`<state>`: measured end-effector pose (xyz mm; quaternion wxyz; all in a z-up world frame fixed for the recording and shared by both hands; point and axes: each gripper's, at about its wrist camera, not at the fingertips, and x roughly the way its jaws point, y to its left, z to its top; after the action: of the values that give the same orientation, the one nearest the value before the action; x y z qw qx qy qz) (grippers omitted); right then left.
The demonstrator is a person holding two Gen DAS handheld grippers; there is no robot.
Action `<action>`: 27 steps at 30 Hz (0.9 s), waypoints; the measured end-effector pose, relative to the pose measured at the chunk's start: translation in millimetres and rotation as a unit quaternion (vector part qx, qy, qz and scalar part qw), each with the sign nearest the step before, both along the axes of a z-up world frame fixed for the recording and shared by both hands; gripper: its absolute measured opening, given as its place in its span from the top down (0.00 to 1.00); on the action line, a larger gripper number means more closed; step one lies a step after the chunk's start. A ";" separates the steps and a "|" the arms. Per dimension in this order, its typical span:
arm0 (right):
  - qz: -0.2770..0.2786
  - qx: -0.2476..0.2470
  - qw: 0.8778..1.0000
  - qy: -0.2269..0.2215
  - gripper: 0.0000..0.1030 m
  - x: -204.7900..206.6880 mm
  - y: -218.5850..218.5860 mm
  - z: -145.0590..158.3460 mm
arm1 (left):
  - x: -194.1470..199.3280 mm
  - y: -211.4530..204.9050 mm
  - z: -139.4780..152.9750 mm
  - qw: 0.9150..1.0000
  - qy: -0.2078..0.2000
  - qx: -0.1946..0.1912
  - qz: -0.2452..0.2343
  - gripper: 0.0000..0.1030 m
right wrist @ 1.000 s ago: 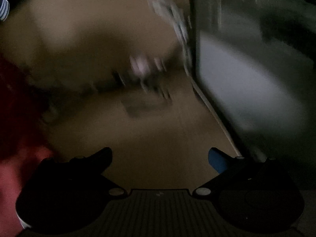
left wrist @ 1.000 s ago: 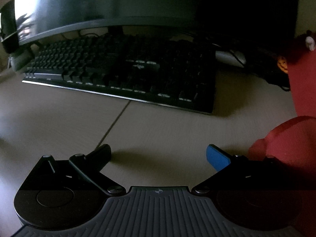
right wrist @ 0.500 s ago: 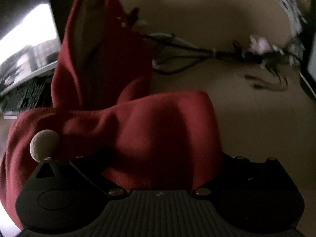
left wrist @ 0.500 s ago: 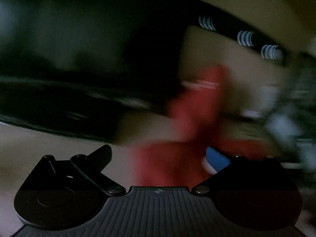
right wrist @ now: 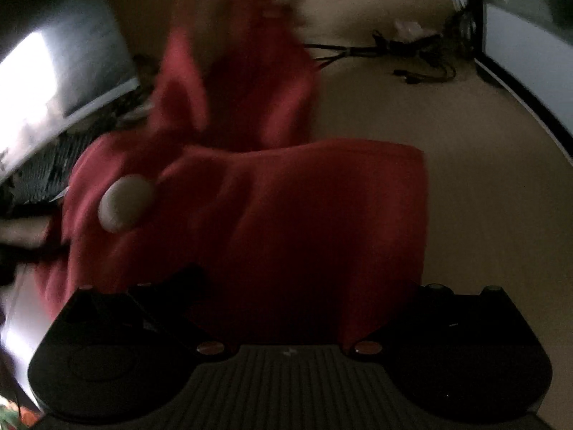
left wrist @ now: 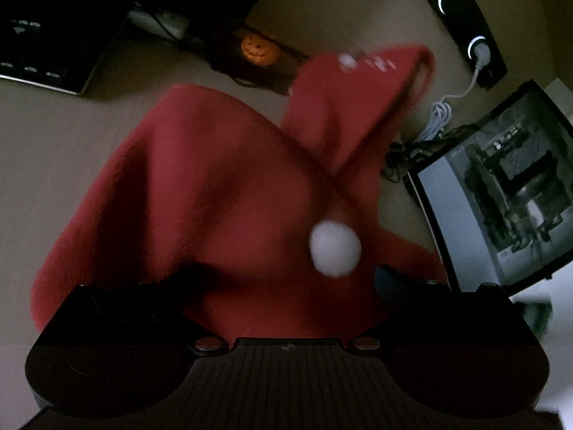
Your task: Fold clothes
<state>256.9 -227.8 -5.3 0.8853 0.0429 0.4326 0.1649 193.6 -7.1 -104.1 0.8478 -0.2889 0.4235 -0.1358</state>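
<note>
A red fleece garment [left wrist: 215, 197] with a white pom-pom [left wrist: 335, 249] lies bunched on the beige desk [left wrist: 53, 143], one part [left wrist: 358, 100] standing up behind it. My left gripper [left wrist: 286, 279] is open, fingers wide apart, and the cloth's near edge lies between them. The right wrist view has the same garment [right wrist: 304, 215] and pom-pom [right wrist: 125, 208] close in front. My right gripper [right wrist: 293, 286] is open too; its left finger [right wrist: 189, 279] shows, while cloth covers the right one. The upper part of the garment is blurred.
A dark keyboard [left wrist: 39, 36], a mouse [left wrist: 157, 23] and an orange pumpkin ornament [left wrist: 259, 48] sit at the back left. A lit screen [left wrist: 501, 197] and white cables [left wrist: 440, 114] stand on the right. Black cables [right wrist: 404, 57] cross the desk behind the garment.
My left gripper swung right from the keyboard onto the red garment. My right gripper swung left from bare desk onto it and moved closer. The cloth's raised part has shifted.
</note>
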 end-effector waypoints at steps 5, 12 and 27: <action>0.042 -0.014 0.999 0.002 0.00 -39.6 34.9 14.0 | 22.0 -13.5 0.5 0.996 -0.014 0.083 -0.015 0.00; 0.075 -0.057 0.993 -0.073 0.00 -74.5 19.9 67.2 | 24.1 -30.3 5.9 0.987 -0.031 0.155 -0.017 0.00; -0.004 -0.210 0.969 -0.127 0.00 -12.4 25.4 21.2 | -30.3 -85.2 10.1 0.980 -0.025 0.176 -0.092 0.00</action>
<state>244.5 -202.4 15.9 0.9230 -0.1633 0.3410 0.0714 163.2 -92.3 -94.0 0.8794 -0.0918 0.4444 -0.1436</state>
